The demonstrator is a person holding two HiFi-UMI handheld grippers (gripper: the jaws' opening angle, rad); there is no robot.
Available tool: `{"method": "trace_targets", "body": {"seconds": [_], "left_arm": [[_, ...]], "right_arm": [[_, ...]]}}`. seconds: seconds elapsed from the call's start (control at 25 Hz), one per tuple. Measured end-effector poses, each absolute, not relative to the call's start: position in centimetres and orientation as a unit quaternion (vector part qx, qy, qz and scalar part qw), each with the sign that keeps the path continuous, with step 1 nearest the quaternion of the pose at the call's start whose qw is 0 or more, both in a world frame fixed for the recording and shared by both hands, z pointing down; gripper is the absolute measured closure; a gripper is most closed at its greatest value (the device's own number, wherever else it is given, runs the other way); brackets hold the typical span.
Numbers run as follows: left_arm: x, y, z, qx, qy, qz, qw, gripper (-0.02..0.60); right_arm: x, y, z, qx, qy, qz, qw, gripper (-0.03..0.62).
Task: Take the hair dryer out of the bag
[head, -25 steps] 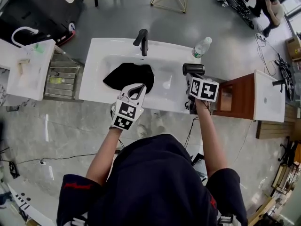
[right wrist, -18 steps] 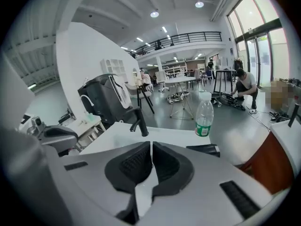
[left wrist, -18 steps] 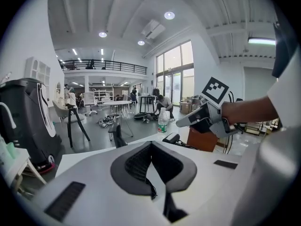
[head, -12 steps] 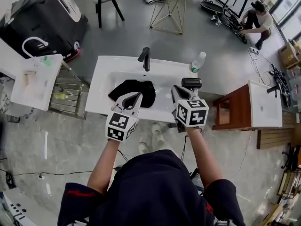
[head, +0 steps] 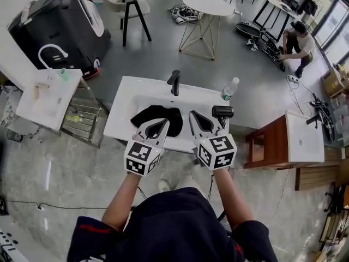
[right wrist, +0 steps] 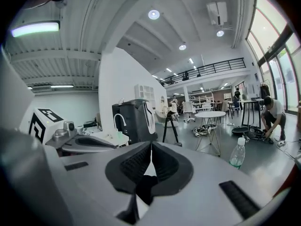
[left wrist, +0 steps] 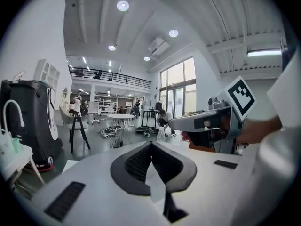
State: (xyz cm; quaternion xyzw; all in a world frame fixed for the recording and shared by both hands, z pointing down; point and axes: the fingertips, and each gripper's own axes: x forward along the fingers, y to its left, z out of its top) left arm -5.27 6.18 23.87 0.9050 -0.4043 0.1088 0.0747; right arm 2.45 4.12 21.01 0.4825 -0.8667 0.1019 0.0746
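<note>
white sink counter [head: 125,105] in a big open workshop: the soft black bag [head: 158,116] lies slumped in the basin, and the hair dryer [head: 222,112] sits out on the counter's right end. left gripper [head: 158,125] and right gripper [head: 199,121] hover pinched together, empty. the dryer looks rigid, smooth and fairly light; i'd grip its handle.

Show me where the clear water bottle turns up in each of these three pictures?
Head view: the water bottle stands at the back right corner of the sink, right of the tap.
Left gripper view: small, near the middle, in front of the crouching person.
Right gripper view: lower right, large.
Shared landmark: the round white table, also seen at and.
</note>
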Motion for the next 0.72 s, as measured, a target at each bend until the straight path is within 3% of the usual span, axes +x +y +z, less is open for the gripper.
{"method": "trace_targets", "body": {"seconds": [0.72], "left_arm": [[0.6, 10.4, 18.0, 0.901, -0.427, 0.060, 0.043, 0.568]], "right_arm": [[6.8, 9.2, 16.2, 0.458, -0.887, 0.030, 0.048, 0.560]]}}
